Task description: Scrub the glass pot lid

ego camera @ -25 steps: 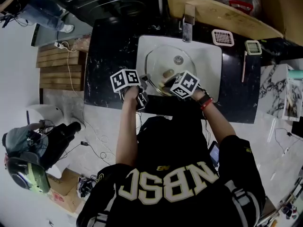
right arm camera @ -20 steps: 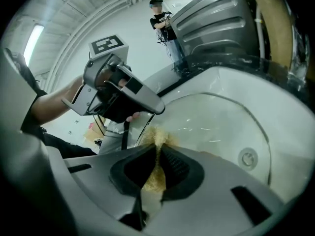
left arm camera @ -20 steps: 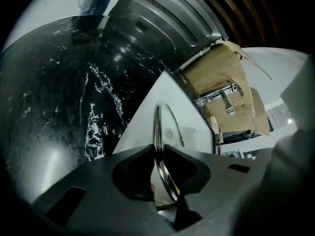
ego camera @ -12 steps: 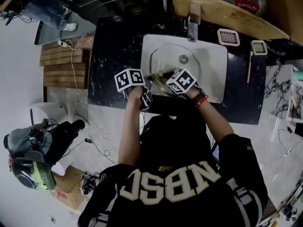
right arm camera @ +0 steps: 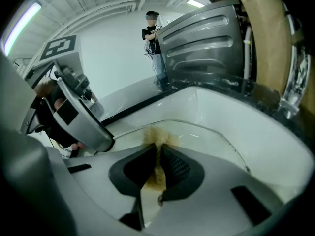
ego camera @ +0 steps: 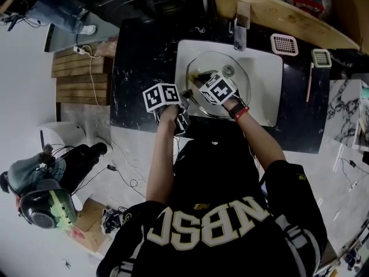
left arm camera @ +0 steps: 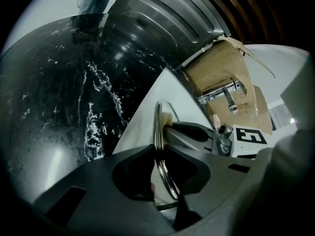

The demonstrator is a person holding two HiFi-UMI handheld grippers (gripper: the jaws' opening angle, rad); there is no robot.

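Here we are over the white sink (ego camera: 270, 94), set into the black marbled counter (ego camera: 144, 56), with the tap (ego camera: 242, 22) at the far edge. The glass lid (ego camera: 239, 81) is down in the basin, its metal knob (ego camera: 229, 70) facing up.

The left gripper (left arm camera: 158, 149) is clamped on the lid's metal rim at the near left edge. You can see the rim running edge-on straight between the two dark pads, both pressed against it.

Now the right gripper (right arm camera: 158, 163): its jaws are pinched tight on a tan scouring pad (right arm camera: 156, 136), and the frayed end of that pad pokes out past the tips and sits right on the glass. From above, that puts the pad on the left part of the lid, just beside the left gripper's hold, with the two marker cubes close together.

The person stands at the counter's near side, both forearms reaching in, a red band (ego camera: 241, 112) on the right wrist.
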